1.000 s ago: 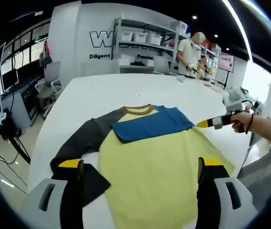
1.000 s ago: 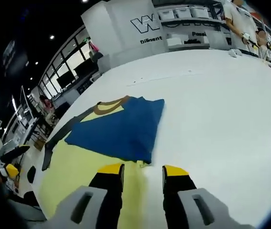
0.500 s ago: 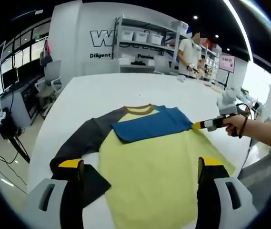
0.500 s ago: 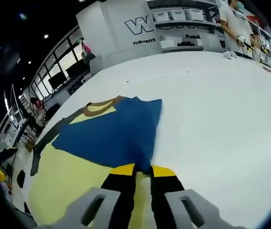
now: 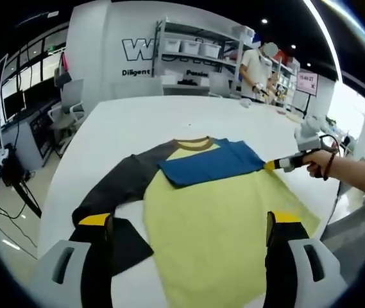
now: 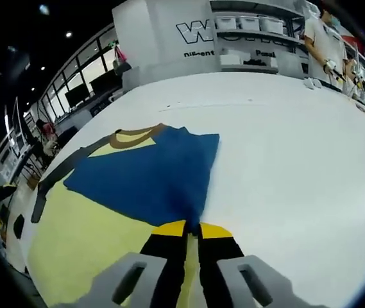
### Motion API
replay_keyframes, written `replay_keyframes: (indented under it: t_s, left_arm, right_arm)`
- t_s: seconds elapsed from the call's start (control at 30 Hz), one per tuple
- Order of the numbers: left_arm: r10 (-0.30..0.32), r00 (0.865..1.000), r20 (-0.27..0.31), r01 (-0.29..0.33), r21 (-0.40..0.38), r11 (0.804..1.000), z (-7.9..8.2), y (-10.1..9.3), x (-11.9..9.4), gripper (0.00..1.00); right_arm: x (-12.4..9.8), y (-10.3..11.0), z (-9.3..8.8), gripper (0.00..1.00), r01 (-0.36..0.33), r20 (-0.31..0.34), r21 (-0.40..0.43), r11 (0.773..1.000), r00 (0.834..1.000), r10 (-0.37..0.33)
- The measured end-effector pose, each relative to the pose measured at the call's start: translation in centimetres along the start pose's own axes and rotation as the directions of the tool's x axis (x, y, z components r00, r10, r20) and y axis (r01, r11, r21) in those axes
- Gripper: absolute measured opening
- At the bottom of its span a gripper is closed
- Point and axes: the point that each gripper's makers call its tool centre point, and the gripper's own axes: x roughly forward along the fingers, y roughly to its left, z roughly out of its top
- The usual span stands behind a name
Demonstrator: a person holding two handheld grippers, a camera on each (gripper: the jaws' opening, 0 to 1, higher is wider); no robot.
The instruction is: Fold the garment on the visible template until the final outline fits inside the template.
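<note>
A yellow shirt (image 5: 217,215) lies flat on the white table (image 5: 124,131). Its dark grey sleeve (image 5: 115,186) stretches out to the left. Its blue sleeve (image 5: 211,165) is folded across the chest below the brown collar (image 5: 192,140). My left gripper (image 5: 190,221) hovers open over the shirt's lower hem, one jaw above the grey cuff. My right gripper (image 6: 192,228) is shut on the near edge of the blue sleeve (image 6: 147,176), beside the yellow body (image 6: 79,237). From the left gripper view, the right gripper (image 5: 278,164) is held by a hand at the sleeve's right end.
The white table (image 6: 297,167) extends far behind and to the right of the shirt. Shelves with white bins (image 5: 192,51) and a standing person (image 5: 254,70) are behind it. Chairs and desks (image 5: 67,109) stand off the table's left edge.
My right gripper's jaws have closed onto the blue sleeve's edge. The shirt has shifted slightly to the right on the table. The left gripper stays open in place.
</note>
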Motion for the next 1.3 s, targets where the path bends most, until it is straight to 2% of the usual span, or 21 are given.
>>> replay_keyframes:
  t_s: [0.2, 0.6, 0.8, 1.0, 1.3]
  left_arm:
    - [-0.003, 1.000, -0.004, 0.003, 0.004, 1.000, 0.1, -0.1, 0.2, 0.99]
    - [-0.002, 1.000, -0.008, 0.002, 0.005, 1.000, 0.0, 0.0, 0.2, 0.99]
    - [0.014, 1.000, 0.017, -0.014, 0.000, 1.000, 0.7, 0.5, 0.3, 0.99]
    - [0.017, 1.000, -0.002, -0.017, 0.004, 1.000, 0.3, 0.5, 0.6, 0.99]
    - [0.023, 1.000, -0.017, -0.023, 0.001, 1.000, 0.0, 0.6, 0.8, 0.98]
  right_arm:
    - [-0.5, -2.0, -0.1, 0.00, 0.007, -0.017, -0.021, 1.000, 1.000, -0.007]
    - [-1.2, -6.3, 0.2, 0.00, 0.065, -0.031, -0.081, 0.995, 0.997, -0.068]
    - [-1.5, -8.4, 0.4, 0.00, 0.079, -0.043, -0.098, 0.992, 0.996, -0.084]
    - [-1.9, -10.2, 0.5, 0.00, 0.112, -0.051, -0.134, 0.985, 0.991, -0.120]
    - [-2.5, -13.4, 0.6, 0.00, 0.161, -0.055, -0.140, 0.977, 0.984, -0.170]
